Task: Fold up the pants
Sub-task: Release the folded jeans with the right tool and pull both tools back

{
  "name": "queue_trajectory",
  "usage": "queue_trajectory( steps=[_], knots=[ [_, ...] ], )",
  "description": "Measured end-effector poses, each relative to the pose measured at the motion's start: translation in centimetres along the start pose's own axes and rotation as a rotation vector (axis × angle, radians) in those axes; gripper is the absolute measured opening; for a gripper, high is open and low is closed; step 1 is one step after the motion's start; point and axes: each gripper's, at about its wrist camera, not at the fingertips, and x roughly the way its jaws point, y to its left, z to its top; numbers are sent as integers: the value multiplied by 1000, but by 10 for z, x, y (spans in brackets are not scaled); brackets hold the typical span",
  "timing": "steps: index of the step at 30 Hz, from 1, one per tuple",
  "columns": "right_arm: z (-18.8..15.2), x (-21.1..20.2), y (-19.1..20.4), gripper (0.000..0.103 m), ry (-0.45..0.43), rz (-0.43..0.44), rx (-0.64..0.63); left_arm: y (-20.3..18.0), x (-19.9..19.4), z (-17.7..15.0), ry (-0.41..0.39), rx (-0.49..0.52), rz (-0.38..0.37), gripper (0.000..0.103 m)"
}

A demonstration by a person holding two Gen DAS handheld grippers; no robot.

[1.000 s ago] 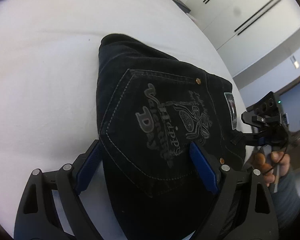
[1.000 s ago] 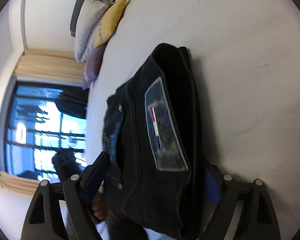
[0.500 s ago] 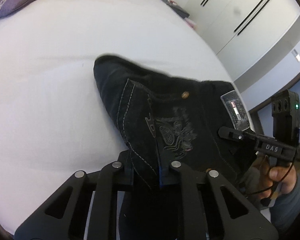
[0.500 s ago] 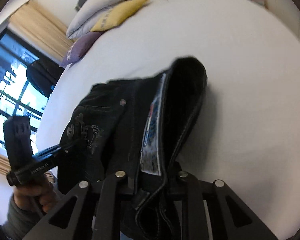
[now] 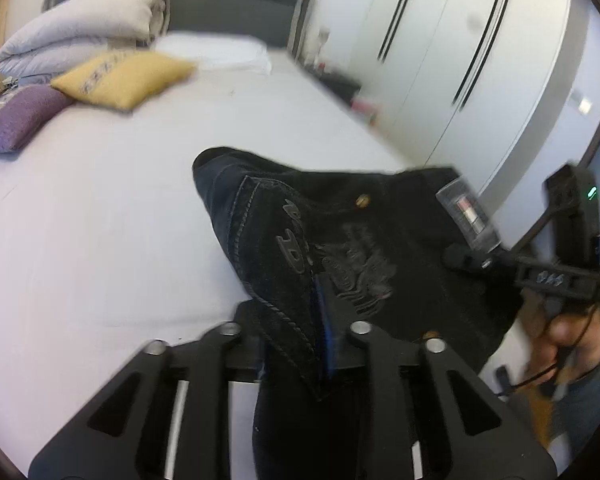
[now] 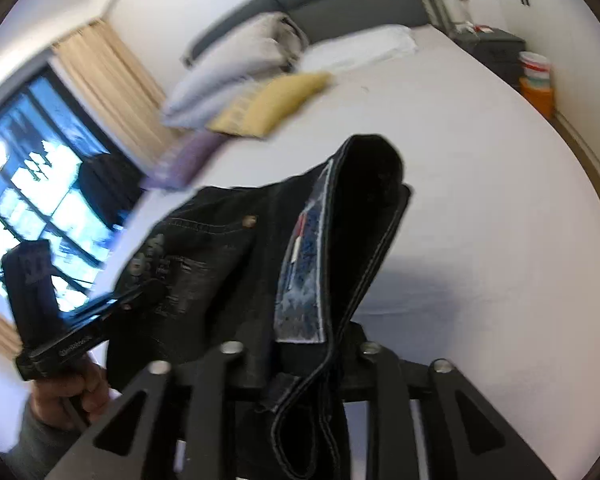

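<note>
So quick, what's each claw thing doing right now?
Left gripper: gripping the black pants, jaws easing apart.
Right gripper: gripping the pants' waistband, jaws easing apart.

Soft, even daylight fills the room, brightest at the window point(image 6: 32, 200), whose panes blow out to blue-white. Motion blur smears the pillows point(image 6: 268, 100), wardrobe doors point(image 5: 460, 52) and black pants point(image 5: 340, 248). Fisheye curvature bends the edges into dark corners; a soft shadow falls on the bed point(image 6: 440, 280).
</note>
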Motion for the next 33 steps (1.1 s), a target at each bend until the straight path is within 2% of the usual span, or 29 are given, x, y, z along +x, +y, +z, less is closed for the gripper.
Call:
queue_trajectory(
  steps=[1,2,3,4,5,6,9,10,12,14,16,20,23,25,27,30,33],
  knots=[
    [-6,20,-11,75,28,-95,-9,7,30,-11,74,-20,35,49],
    [-21,41,-32,76,96,-255,28,19,51,-26,143,-75,57,49],
    [-35,47,-49,76,143,-290,96,23,57,-37,156,-113,47,49],
    [-53,43,-67,76,145,-226,192,27,52,-49,134,-130,32,52],
    [-70,32,-81,76,100,-169,260,29,43,-60,113,-126,40,55],
    [-81,20,-88,76,59,-170,284,29,36,-71,103,-122,54,60],
    [-114,-14,-104,76,-48,-184,353,29,17,-90,76,-133,60,63],
    [-125,-25,-105,76,-73,-187,362,23,8,-96,60,-130,70,66],
    [-134,-40,-93,76,-103,-210,325,8,-15,-107,1,-102,120,72],
    [-140,-49,-80,76,-120,-212,290,-7,-39,-118,-58,-73,134,78],
    [-141,-63,-59,76,-152,-190,253,-26,-72,-124,-125,-48,160,93],
    [-137,-88,-11,81,-216,-190,160,-82,-127,-122,-296,58,251,102],
    [-130,-116,28,87,-297,-187,65,-121,-164,-121,-381,160,369,103],
    [-131,-134,47,89,-347,-189,12,-136,-186,-121,-434,160,403,103],
    [-129,-148,69,94,-393,-194,-44,-145,-211,-121,-486,129,389,103],
    [-133,-173,93,100,-460,-193,-94,-153,-233,-119,-497,117,341,103],
    [-136,-193,113,103,-515,-193,-143,-161,-253,-118,-519,126,384,103]
  ],
)
